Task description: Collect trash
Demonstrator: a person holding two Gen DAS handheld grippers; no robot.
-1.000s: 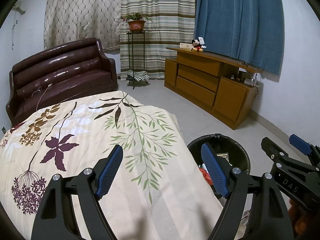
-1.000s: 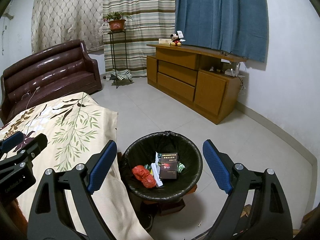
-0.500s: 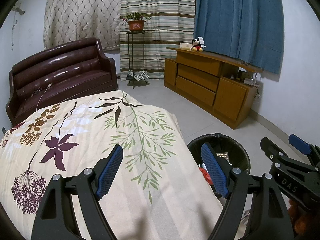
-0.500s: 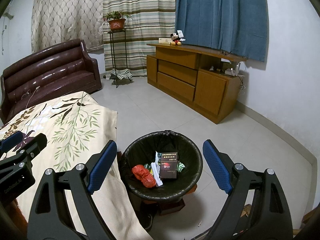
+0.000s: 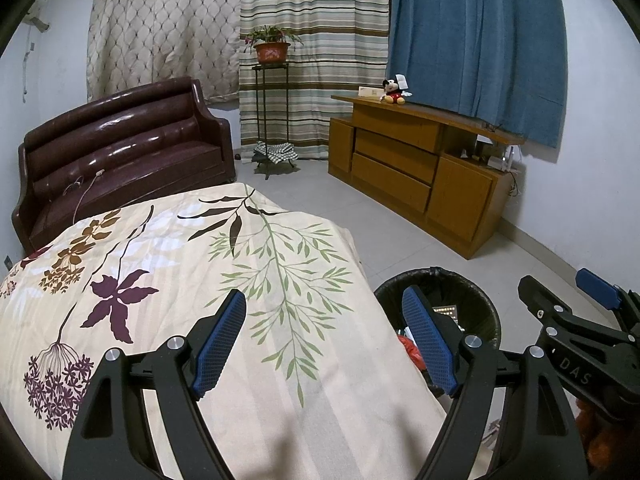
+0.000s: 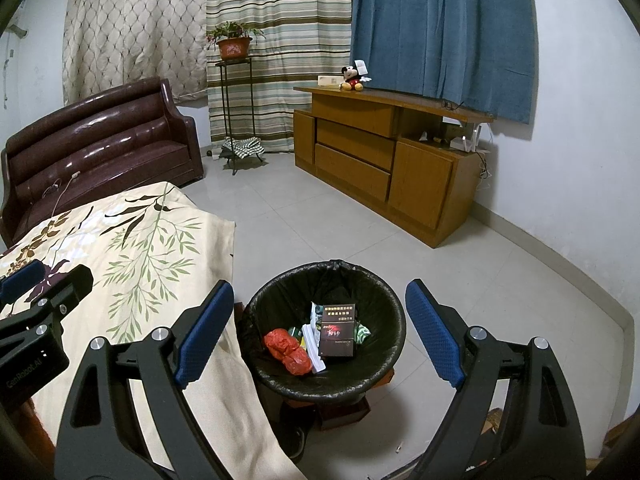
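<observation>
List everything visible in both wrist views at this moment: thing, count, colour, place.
trash bin: one, black liner, on the floor beside the bed
dark box: one, black, in the bin
crumpled red wrapper: one, red, in the bin
other scraps: several, white and green, in the bin
bed cover: one, cream with leaf print, on the bed
sofa: one, dark brown, behind the bed
plant pot: one, orange, on a black stand
cabinet: one, wooden, along the right wall
plush toy: one, on the cabinet
curtains: three, cream, striped, blue
left gripper: open, over the bed
right gripper: open, above the bin
</observation>
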